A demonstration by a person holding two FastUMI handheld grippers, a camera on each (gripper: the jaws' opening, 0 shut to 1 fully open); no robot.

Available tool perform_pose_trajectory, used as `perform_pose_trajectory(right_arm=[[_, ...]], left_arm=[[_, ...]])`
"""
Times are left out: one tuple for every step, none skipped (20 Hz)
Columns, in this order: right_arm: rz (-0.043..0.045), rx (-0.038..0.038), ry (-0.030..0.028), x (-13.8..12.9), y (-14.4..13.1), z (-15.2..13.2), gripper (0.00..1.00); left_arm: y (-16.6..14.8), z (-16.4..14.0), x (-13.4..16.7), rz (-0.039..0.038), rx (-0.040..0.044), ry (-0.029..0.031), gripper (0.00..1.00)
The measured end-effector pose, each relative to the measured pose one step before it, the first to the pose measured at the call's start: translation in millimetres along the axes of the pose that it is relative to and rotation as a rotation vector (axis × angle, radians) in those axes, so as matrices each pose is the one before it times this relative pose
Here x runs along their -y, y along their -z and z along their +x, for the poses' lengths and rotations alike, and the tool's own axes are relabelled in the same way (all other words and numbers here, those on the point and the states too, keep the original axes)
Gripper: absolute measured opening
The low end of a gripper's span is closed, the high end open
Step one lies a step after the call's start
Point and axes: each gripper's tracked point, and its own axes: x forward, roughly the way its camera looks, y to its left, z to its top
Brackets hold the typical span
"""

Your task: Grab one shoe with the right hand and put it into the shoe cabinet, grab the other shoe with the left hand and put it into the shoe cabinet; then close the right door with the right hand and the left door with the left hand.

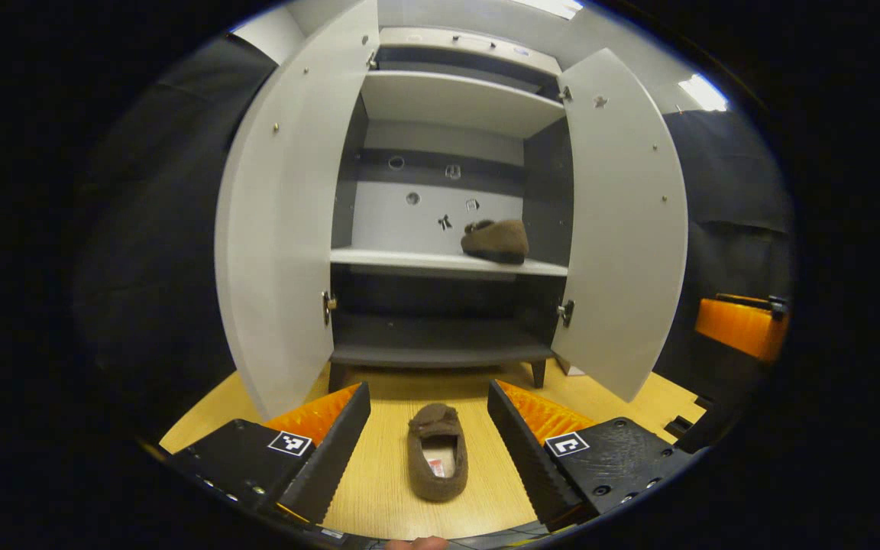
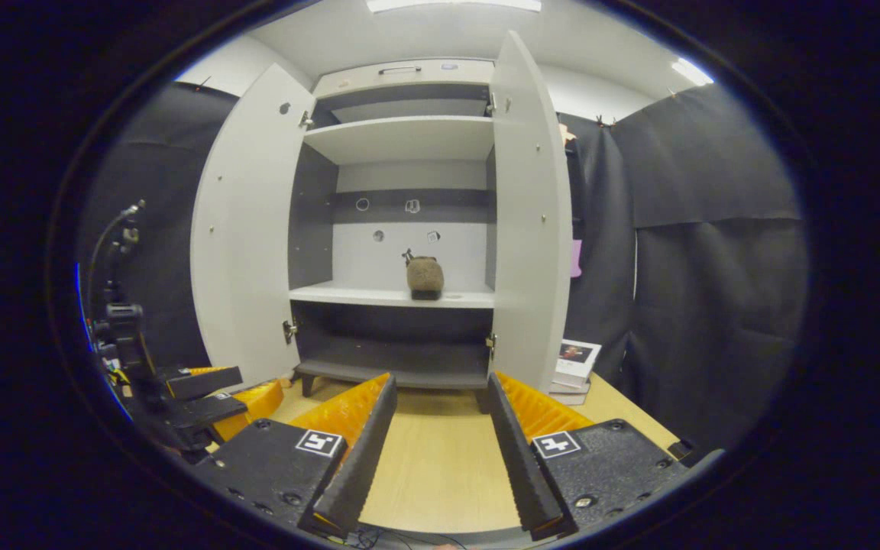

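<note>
One slipper (image 1: 495, 241) is already on the middle shelf (image 1: 409, 260) of the cabinet (image 1: 448, 99), right-hand side. The other slipper (image 1: 437, 452) lies on the bench (image 1: 379, 489) right between your left gripper (image 1: 428, 443) jaws, which stand wide open and aren't touching it. Your right gripper (image 2: 434, 447) is spread open too, holding nothing, aimed at the cabinet. The slipper looks fuzzy, soft and light, so I'd guess it squashes rather than slips. Pinch it across the sides near the middle, or grab the heel rim; a toe grab will probably let it flop. Both doors (image 1: 279, 229) are wide open.
</note>
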Motion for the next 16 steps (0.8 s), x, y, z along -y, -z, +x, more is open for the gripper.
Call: perform_pose_trajectory(right_arm=[[-0.00596,0.00238,-0.00501,-0.8,1.4,-1.95,0.77],[-0.0082,-0.00174,-0.00431,-0.85,3.86,-1.1,0.76],[-0.00859,-0.00509,-0.0014,0.17,2.55,-2.01,0.77],[-0.00526,-0.0018,-0.00161,-0.24,1.28,-1.22,0.77],[-0.00257,-0.00156,-0.00438,-0.8,1.22,-1.99,0.77],[0.00138,-0.00538,-0.00155,0.54,2.66,-1.97,0.77],[0.0041,-0.01388,-0.00047,0.34,4.5,-1.62,0.77],[0.00428,-0.02298,-0.00166,-0.3,7.21,-0.31,0.76],[0.00364,-0.02762,0.00255,0.7,8.52,-0.89,0.8],[0.00498,-0.0224,0.00729,3.35,6.94,-0.56,0.77],[0.0053,-0.01092,0.01196,4.12,4.5,-0.41,0.77],[0.00162,-0.00731,0.01377,4.59,2.98,0.78,0.8],[-0.00285,-0.00952,0.01424,3.92,3.42,0.37,0.77],[0.00064,-0.00622,0.01128,4.13,2.11,0.5,0.8],[0.00418,-0.00334,0.00761,2.86,0.19,-0.04,0.77],[0.00644,-0.00019,0.007,2.24,0.27,0.82,0.77]], left_arm=[[19.52,13.28,-2.55,-0.0075,-0.07556,0.02617,0.95],[18.41,11.1,-5.47,-0.00328,-0.08243,0.00867,0.95],[19.39,13.3,-5.34,-0.00996,-0.07227,0.00485,0.95],[12.7,10.58,-0.99,-0.01915,-0.04734,-0.00018,0.96],[9.27,12.19,-3.54,-0.02093,-0.03571,0.00384,0.96],[8.67,12.74,-5.4,-0.01389,-0.02914,0.00003,0.95],[10.04,10.36,-3.78,-0.00547,-0.03531,-0.00201,0.95],[8.0,10.47,-3.51,-0.00067,-0.02615,-0.00412,0.95],[7.05,10.29,-3.31,-0.00329,-0.026,-0.00817,0.95],[5.95,9.18,-2.08,0.00004,-0.02112,-0.00217,0.95],[5.42,6.35,-2.15,0.00657,-0.01726,-0.01077,0.95],[2.43,5.62,-0.58,0.00709,-0.00956,-0.00558,0.95],[1.15,6.34,0.95,0.00227,-0.00828,0.00267,0.95],[1.68,6.88,0.91,-0.00176,-0.01135,0.00571,0.95],[2.54,6.01,-0.47,0.00258,-0.01327,0.01046,0.95],[2.67,4.03,-2.74,-0.00543,-0.0107,-0.00364,0.94]])
